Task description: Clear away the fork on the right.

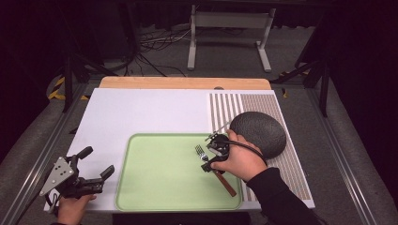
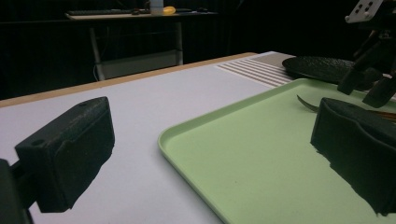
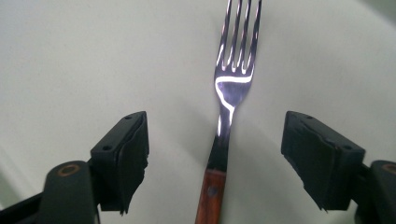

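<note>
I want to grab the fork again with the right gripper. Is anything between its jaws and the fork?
Nothing visible. The fork lies flat on the green tray, between the open jaws of the right gripper, with bare tray on both sides.

The high view looked forward and down over the whole table [image 1: 141,108]. The left gripper view sat low beside the green tray [image 2: 261,158], facing across it. The right gripper view hovered close above that tray's fork [image 3: 231,88], which all three views shared.
</note>
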